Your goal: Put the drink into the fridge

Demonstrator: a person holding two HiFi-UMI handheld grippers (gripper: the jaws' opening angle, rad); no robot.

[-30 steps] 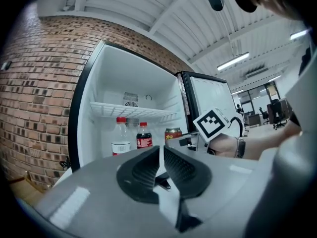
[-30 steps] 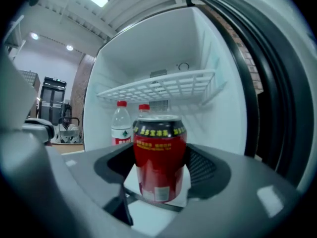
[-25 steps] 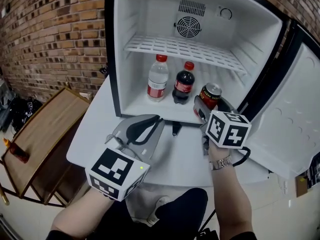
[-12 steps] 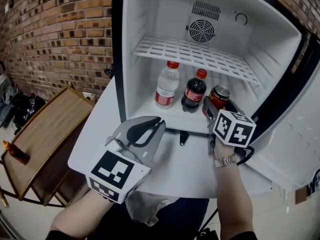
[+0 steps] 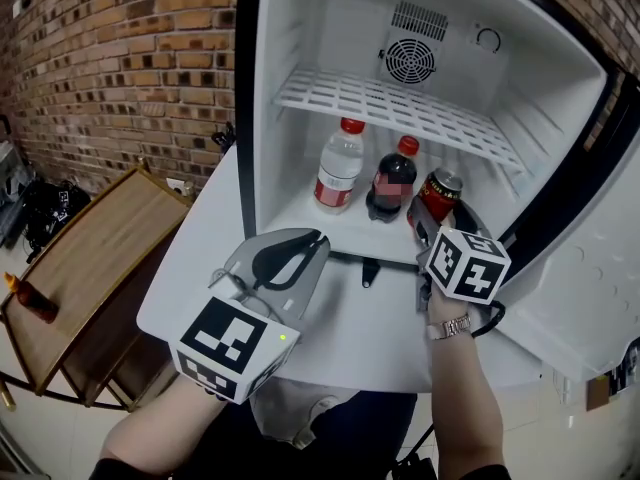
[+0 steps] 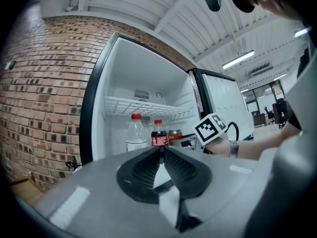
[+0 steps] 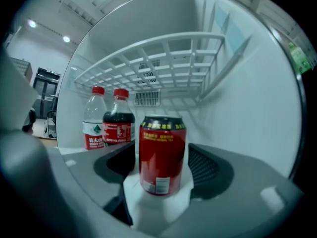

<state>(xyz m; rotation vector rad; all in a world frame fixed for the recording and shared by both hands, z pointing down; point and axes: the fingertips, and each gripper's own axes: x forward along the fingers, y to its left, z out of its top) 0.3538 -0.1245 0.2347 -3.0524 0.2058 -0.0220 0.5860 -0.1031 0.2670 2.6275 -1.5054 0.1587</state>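
The right claw (image 5: 431, 211) has carried the red can (image 5: 441, 190) further in over the fridge floor (image 5: 300, 211) (now just beside the cola bottle (image 5: 391, 180)).

Red can (image 5: 441, 193) in right gripper (image 5: 428, 218) jaws inside open fridge (image 5: 300, 38), beside cola bottle (image 5: 391, 186); left gripper (image 5: 318, 240) over table (image 5: 330, 340).

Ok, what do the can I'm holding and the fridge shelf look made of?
The can looks like thin metal, probably aluminium: glossy red printed wall, dark rolled rim. The shelf is a white grid, coated wire or moulded plastic; unclear which.
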